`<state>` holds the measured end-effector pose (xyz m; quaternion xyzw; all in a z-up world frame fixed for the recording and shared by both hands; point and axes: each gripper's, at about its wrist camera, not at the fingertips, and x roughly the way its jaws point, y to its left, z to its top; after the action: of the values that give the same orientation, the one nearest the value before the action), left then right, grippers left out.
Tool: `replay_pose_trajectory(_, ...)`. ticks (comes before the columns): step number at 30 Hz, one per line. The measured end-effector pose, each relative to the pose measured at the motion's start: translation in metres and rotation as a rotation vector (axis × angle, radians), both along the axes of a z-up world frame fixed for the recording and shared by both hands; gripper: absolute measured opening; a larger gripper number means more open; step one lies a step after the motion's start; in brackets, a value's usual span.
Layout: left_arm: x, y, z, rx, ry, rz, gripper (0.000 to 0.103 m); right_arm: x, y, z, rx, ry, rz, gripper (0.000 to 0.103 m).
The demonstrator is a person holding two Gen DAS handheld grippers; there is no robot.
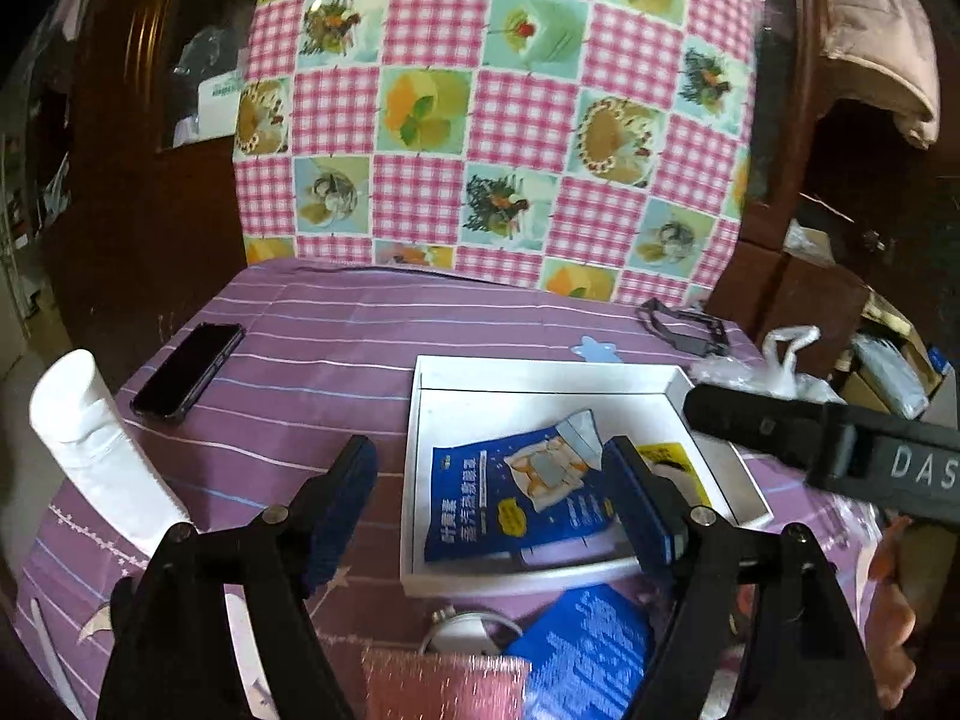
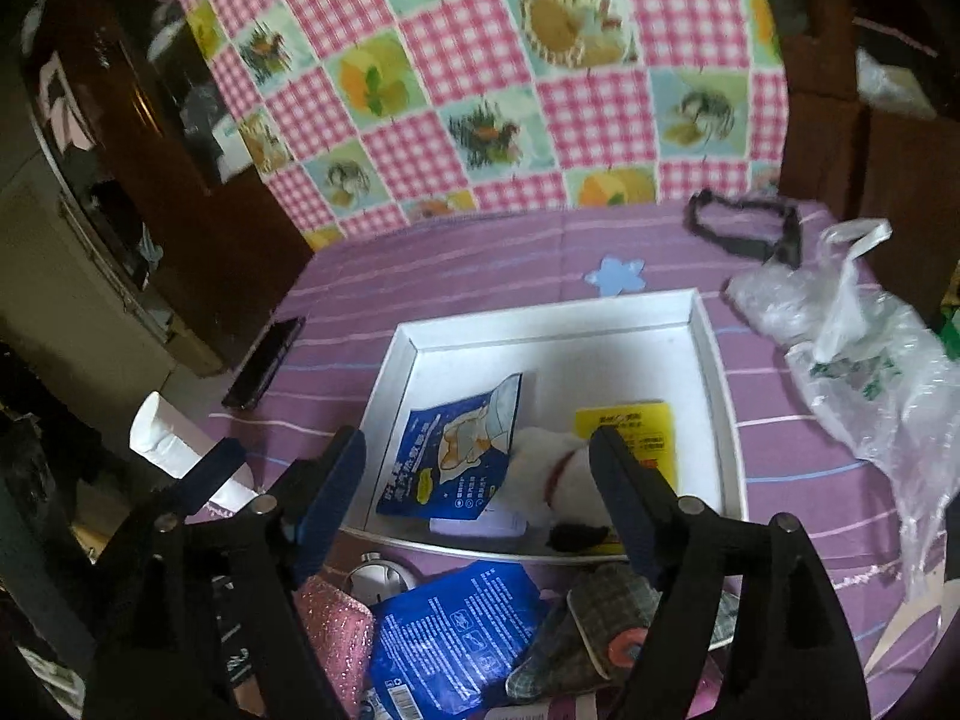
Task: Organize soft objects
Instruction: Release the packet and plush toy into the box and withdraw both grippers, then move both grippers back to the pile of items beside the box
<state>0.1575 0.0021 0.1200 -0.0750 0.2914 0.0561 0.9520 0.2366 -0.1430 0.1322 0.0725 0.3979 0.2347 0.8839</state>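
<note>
Both tools, left point(image 1: 489, 498) and right point(image 2: 477, 477), hang released above the surface's near edge. Beyond them, a white tray point(image 2: 714, 360) holds a blue packet point(image 2: 456, 450), a yellow packet point(image 2: 630, 429) and a white plush toy point(image 2: 552, 474), partly hidden by the right tool. Another blue packet point(image 2: 456, 636) lies cut off nearest.

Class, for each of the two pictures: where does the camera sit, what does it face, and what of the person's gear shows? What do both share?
Left wrist: sits behind the open left claw, faces the white tray; the right claw's black body crosses at right.
Right wrist: sits behind the open right claw, faces the same tray from nearer its right.
Shared: tray, blue packet, phone.
</note>
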Motion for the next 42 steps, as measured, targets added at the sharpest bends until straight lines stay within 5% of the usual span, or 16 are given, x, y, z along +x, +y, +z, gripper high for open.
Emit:
replay_pose_trajectory(11, -0.06, -0.017, 0.006, -0.018, -0.028, -0.065, 0.079, -0.059, -0.043, 0.018, 0.056, -0.103, -0.013, 0.078)
replay_pose_trajectory(26, -0.11, -0.041, -0.029, -0.046, -0.015, -0.166, 0.079, -0.125, -0.059, -0.048, -0.045, -0.103, 0.008, 0.078)
replay_pose_trajectory(31, -0.115, -0.044, -0.053, -0.032, 0.014, -0.185, 0.079, -0.138, -0.076, -0.06, -0.022, -0.103, -0.054, 0.078)
replay_pose_trajectory(42, -0.123, -0.055, -0.054, -0.035, 0.011, -0.234, 0.079, -0.137, -0.083, -0.078, -0.017, -0.013, -0.166, 0.078)
